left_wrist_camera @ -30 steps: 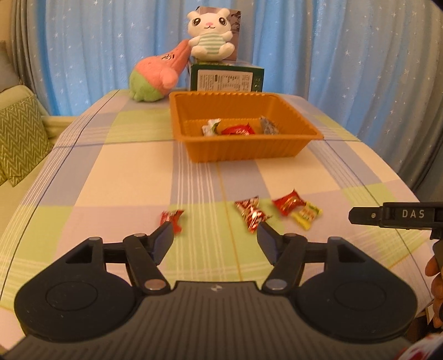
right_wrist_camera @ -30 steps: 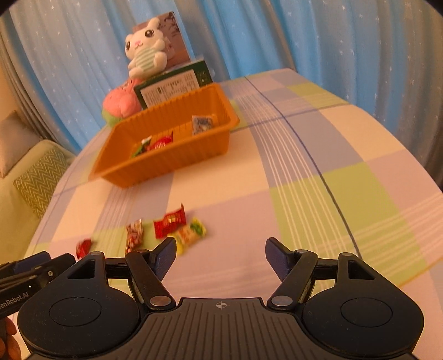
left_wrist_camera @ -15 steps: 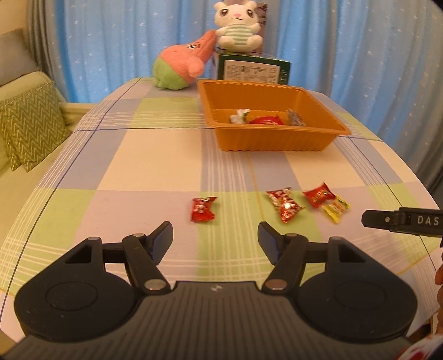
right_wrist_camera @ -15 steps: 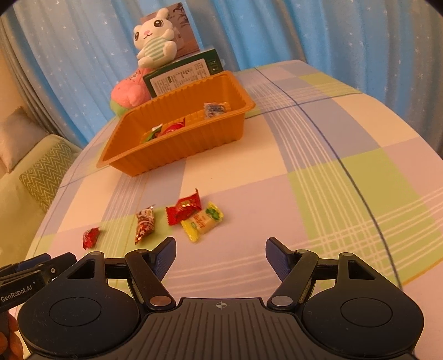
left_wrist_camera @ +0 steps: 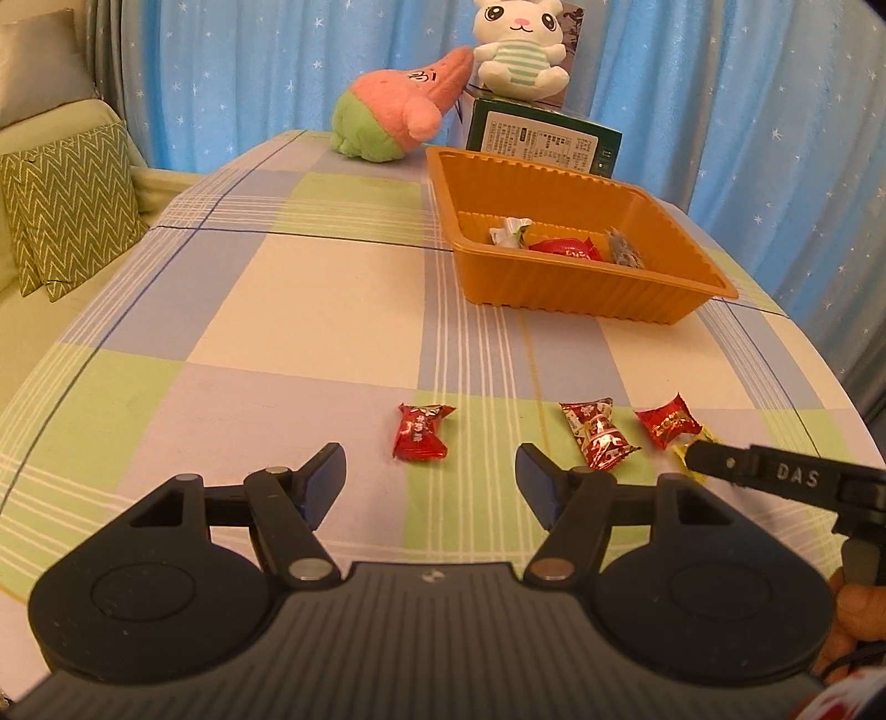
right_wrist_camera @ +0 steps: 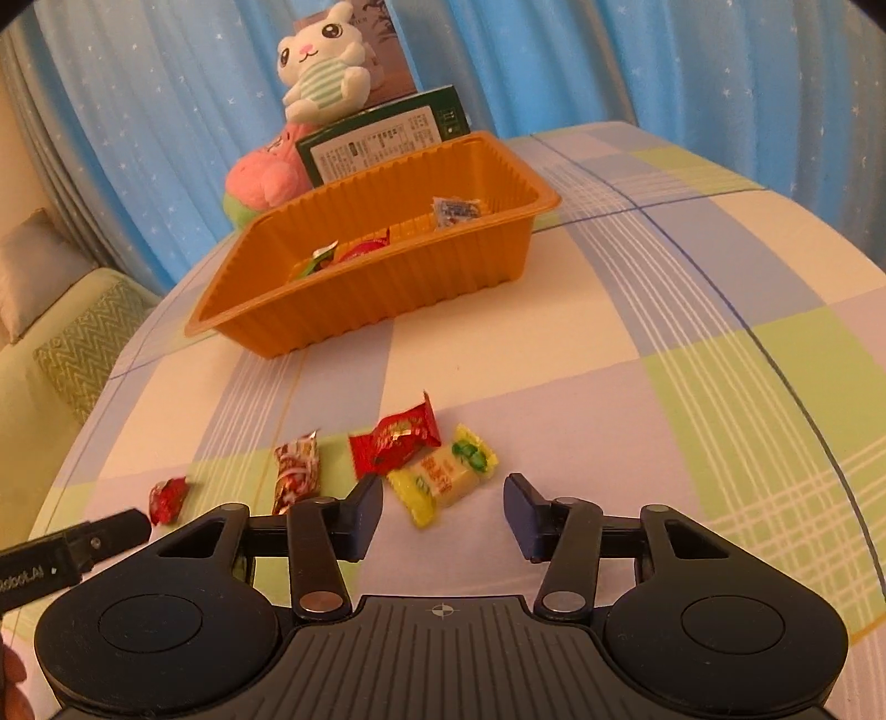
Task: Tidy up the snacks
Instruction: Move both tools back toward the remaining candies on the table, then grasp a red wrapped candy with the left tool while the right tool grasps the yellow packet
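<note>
Four wrapped candies lie in a loose row on the checked cloth, a small red one (right_wrist_camera: 167,499) well apart, a red-and-white one (right_wrist_camera: 298,472), a red one (right_wrist_camera: 400,440) touching a yellow one (right_wrist_camera: 443,479), while the ribbed orange tray (right_wrist_camera: 387,288) beyond holds three more.

Four wrapped candies lie on the checked tablecloth (left_wrist_camera: 310,310): three shiny red ones (left_wrist_camera: 419,432) (left_wrist_camera: 599,433) (left_wrist_camera: 667,421) and one yellow one (right_wrist_camera: 441,476). One orange plastic tray (left_wrist_camera: 576,296) holds three more candies (left_wrist_camera: 565,247). Two soft plush toys (left_wrist_camera: 520,47) (left_wrist_camera: 393,113) sit behind, by one green box (left_wrist_camera: 545,143).
</note>
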### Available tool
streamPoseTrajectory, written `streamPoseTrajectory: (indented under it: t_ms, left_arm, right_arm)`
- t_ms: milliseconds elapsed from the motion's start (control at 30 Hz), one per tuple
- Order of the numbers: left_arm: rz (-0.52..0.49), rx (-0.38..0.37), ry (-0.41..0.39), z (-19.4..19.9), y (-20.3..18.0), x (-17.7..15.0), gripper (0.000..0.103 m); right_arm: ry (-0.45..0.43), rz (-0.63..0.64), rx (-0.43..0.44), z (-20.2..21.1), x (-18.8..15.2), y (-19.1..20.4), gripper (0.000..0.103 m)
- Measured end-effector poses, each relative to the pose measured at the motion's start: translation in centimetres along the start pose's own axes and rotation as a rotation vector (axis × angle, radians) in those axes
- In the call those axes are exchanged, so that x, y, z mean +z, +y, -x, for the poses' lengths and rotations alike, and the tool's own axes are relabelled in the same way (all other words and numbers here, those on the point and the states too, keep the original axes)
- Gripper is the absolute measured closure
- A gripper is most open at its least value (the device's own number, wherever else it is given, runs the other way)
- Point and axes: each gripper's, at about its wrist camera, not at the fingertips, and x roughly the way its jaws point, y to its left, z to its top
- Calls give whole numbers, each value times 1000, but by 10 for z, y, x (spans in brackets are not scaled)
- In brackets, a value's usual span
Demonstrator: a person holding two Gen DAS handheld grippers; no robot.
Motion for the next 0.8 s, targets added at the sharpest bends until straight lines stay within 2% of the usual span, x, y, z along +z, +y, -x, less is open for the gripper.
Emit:
streamPoseTrajectory:
  t_ms: [167,500,667,733,800]
  left_arm:
    - [7,-9,4,-6,-2,1,38]
    - [11,-7,9,-8,-1,0,38]
    - [8,-6,11,-8,-1,0,38]
    - [9,-4,9,-8,0,0,38]
    - [10,-1,5,-9,0,0,38]
  right_arm:
    - [-16,20,-32,-8,4,7,54]
    - [-10,278,-139,-22,-8,32,60]
    - [-7,272,-150,-16,-12,25,66]
    - [-11,272,-145,-16,-12,24,72]
    - [-13,282,-138,-17,-11,24,72]
